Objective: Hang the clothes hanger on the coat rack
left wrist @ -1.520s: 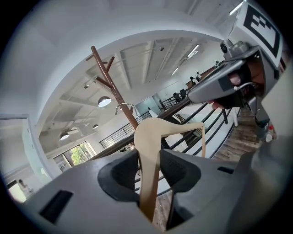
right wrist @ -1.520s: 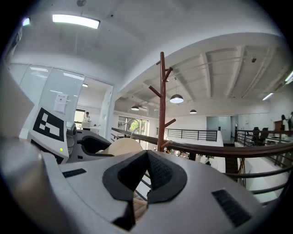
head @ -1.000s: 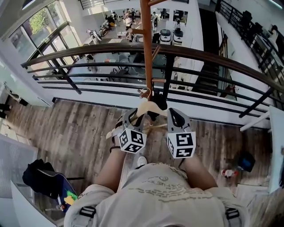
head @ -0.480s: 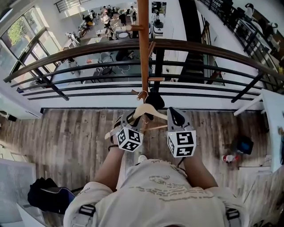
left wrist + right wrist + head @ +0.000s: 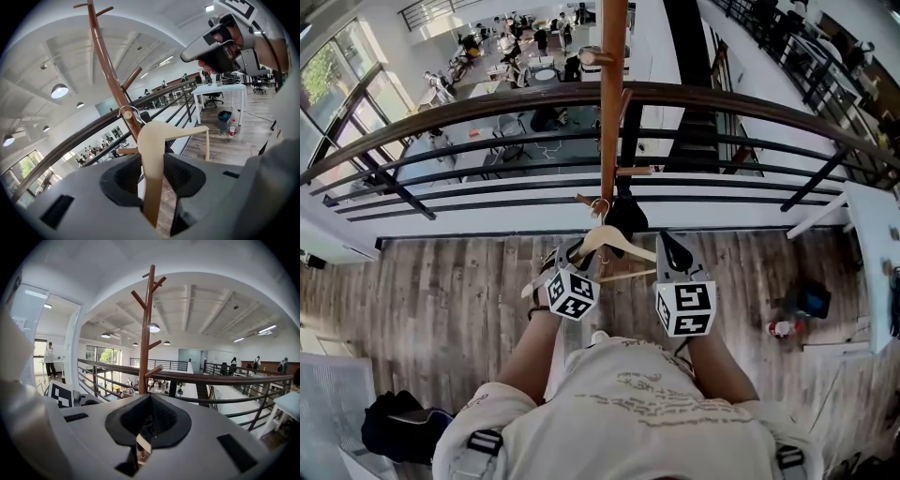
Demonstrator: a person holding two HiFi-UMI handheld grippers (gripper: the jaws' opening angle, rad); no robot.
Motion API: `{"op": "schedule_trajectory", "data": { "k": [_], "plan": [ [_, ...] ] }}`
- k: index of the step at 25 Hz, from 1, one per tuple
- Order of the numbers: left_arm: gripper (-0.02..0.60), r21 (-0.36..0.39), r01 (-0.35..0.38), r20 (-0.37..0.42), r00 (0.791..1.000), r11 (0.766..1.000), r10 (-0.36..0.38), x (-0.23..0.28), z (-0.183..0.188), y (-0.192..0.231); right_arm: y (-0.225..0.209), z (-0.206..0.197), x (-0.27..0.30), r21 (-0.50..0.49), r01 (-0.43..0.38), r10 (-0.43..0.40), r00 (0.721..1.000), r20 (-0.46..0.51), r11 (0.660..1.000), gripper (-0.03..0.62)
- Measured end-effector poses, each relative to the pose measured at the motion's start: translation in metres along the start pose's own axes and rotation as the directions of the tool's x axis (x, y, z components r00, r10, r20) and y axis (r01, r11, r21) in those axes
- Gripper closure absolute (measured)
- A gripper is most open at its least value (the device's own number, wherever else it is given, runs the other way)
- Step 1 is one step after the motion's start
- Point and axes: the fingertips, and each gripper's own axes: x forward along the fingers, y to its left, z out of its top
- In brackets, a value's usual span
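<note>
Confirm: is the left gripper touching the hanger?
Touching. In the left gripper view, the left gripper has its jaws closed on the hanger, no gap either side.

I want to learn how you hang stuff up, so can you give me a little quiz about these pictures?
1. True or false: the left hand-held gripper is clamped on the hanger.
2. The coat rack pole is: A white, B brown, C blue.
3. Fill in: behind the coat rack runs a dark ____.
Key: 1 true; 2 B; 3 railing.
</note>
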Motion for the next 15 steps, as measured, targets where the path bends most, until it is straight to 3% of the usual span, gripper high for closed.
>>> {"op": "schedule_trajectory", "data": {
  "k": [7, 15],
  "plan": [
    [0.431, -0.023, 0.033, -0.01, 0.999, 0.999, -0.034, 0.017, -0.012, 0.0, -0.002, -0.003, 0.005, 0.007, 0.028, -0.028, 0.999, -0.02, 1.0, 0.592],
    [0.431, 0.003, 0.049, -0.033, 0.998, 0.999, -0.049, 0.03, -0.023, -0.002, -0.008, -0.008, 0.006, 0.002, 0.058, -0.058, 0.998, -0.034, 0.998, 0.592]
  ]
}}
